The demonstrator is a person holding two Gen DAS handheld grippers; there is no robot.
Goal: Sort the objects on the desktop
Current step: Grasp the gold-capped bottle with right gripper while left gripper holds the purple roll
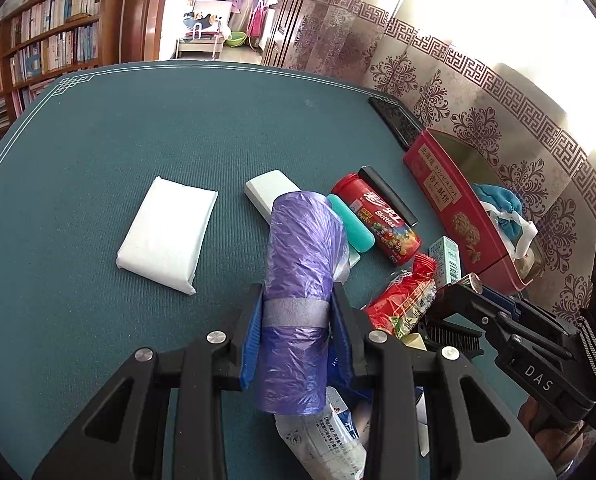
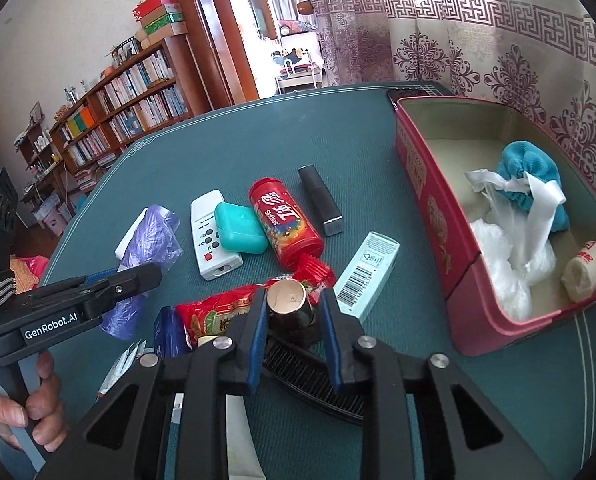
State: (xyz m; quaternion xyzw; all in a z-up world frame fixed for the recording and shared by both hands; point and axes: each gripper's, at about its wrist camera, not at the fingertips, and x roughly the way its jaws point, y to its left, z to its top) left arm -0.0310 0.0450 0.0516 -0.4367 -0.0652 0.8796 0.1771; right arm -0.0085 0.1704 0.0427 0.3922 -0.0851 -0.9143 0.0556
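Note:
My left gripper [image 1: 298,296] is shut on a purple roll of plastic bags [image 1: 298,236], which stands up between the blue pads above the green table [image 1: 98,152]. In the right wrist view the roll [image 2: 154,240] shows at the left with the left gripper [image 2: 138,276] on it. My right gripper [image 2: 293,308] is shut on a small dark jar with a bronze lid [image 2: 286,296], over a red snack packet [image 2: 218,312] and a black brush [image 2: 310,380]. An open red tin [image 2: 430,216] at the right holds a blue cloth [image 2: 530,168], a white plastic bag and a pale roll [image 2: 586,272].
A red Skittles can [image 2: 286,220], a teal case [image 2: 240,228], a white remote [image 2: 210,236], a black bar [image 2: 322,200] and a pale barcode box [image 2: 370,272] lie mid-table. A white tissue pack [image 1: 166,232] lies left. Curtains hang behind the tin; bookshelves stand far left.

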